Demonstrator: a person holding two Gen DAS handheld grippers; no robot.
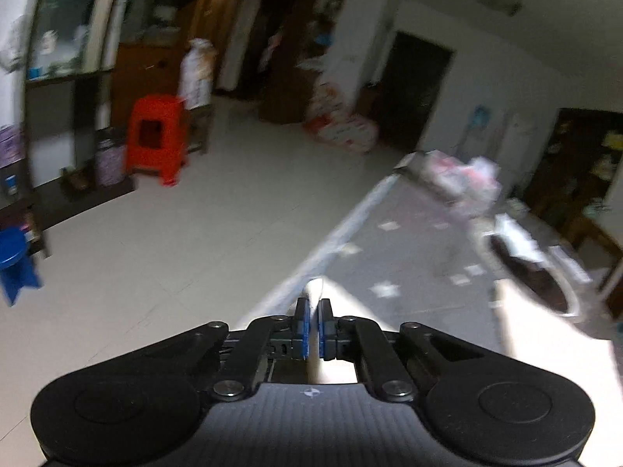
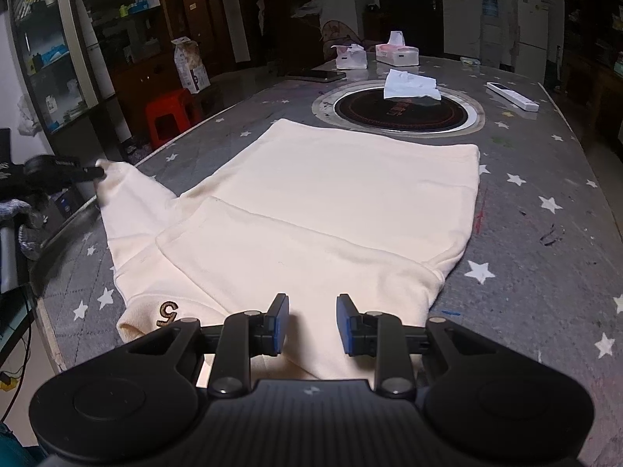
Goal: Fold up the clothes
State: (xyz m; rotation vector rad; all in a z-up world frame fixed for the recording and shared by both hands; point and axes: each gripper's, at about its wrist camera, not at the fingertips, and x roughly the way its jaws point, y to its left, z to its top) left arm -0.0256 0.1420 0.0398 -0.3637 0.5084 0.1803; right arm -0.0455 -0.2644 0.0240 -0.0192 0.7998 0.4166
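A cream sweatshirt (image 2: 311,210) lies spread flat on the grey star-patterned table (image 2: 545,241), one part folded over its near half. My left gripper (image 1: 313,327) is shut on the end of a sleeve (image 1: 314,292) and holds it raised at the table's left edge; the gripper also shows in the right wrist view (image 2: 87,173), pinching the sleeve tip (image 2: 117,179). My right gripper (image 2: 313,325) is open and empty, hovering just above the sweatshirt's near edge.
A round black hotplate (image 2: 401,111) sits in the table's middle with a white cloth (image 2: 410,85) on it. Tissue packs (image 2: 397,54), a phone (image 2: 315,74) and a remote (image 2: 512,96) lie at the far end. A red stool (image 1: 155,138) stands on the floor.
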